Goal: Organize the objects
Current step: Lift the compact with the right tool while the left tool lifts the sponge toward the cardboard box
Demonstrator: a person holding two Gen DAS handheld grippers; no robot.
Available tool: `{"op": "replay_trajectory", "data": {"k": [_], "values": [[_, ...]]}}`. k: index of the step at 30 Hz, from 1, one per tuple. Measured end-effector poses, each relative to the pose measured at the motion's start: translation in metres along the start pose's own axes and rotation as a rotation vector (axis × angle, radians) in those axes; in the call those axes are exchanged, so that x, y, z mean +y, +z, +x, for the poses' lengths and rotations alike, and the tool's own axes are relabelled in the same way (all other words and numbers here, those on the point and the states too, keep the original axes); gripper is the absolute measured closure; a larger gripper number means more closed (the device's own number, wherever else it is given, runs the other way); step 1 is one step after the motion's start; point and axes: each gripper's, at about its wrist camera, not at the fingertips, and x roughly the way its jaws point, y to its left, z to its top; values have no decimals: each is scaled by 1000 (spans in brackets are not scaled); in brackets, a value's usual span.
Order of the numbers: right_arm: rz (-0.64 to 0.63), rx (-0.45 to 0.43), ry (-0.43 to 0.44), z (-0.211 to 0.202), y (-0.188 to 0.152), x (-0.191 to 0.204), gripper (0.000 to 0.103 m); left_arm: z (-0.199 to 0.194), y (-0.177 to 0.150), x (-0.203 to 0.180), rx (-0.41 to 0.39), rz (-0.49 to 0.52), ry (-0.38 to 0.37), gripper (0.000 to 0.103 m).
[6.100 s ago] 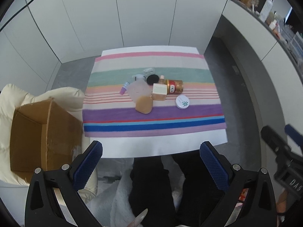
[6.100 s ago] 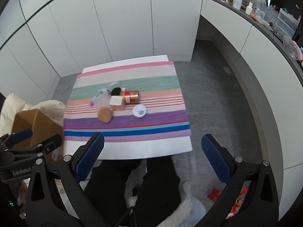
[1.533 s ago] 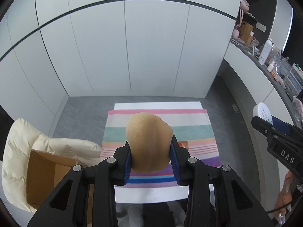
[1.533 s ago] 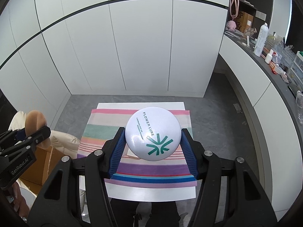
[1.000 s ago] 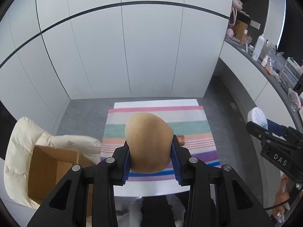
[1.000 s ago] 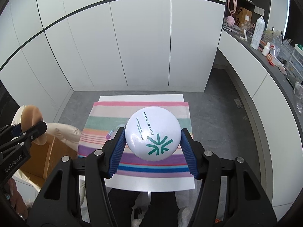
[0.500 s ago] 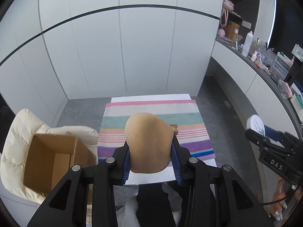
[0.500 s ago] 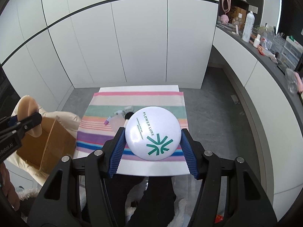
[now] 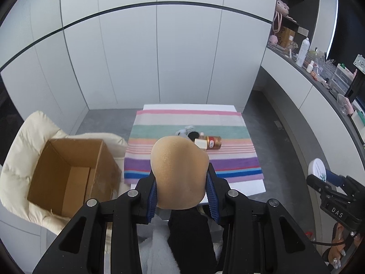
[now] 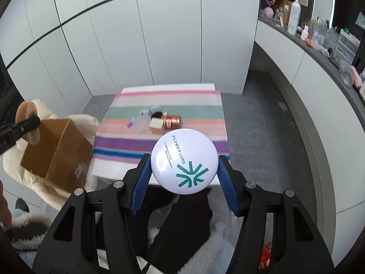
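Note:
My left gripper (image 9: 180, 182) is shut on a tan teardrop-shaped makeup sponge (image 9: 179, 171), held in the air in front of the striped table. My right gripper (image 10: 183, 169) is shut on a round white powder compact (image 10: 183, 161) with a green logo. An open cardboard box (image 9: 68, 171) sits on a cream padded chair at the left. In the right wrist view the sponge (image 10: 26, 111) shows at the far left, just above the box (image 10: 54, 153). In the left wrist view the compact (image 9: 317, 170) shows at the right edge.
Several small items remain on the striped cloth (image 9: 194, 132): a gold jar (image 9: 213, 142), a small beige box (image 9: 200, 143), a clear pouch (image 10: 142, 125) and a black lid. A counter (image 9: 319, 77) with bottles runs along the right. A person's dark-clad legs (image 9: 189, 228) are below.
Both grippers have drawn back from the table and shifted left with their loads; the cardboard box now looms larger and nearer in both views.

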Motion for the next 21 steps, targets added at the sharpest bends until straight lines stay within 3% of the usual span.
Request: {"op": "replay_trajectory", "data": {"k": [7,21], "values": [[5,43,-12,0,-29,-11,43,1,-27,2,35,26,-11,65],[16,44,-4,4,-29,-6,43,13,-29,20,67,-33,-27,65]]}}
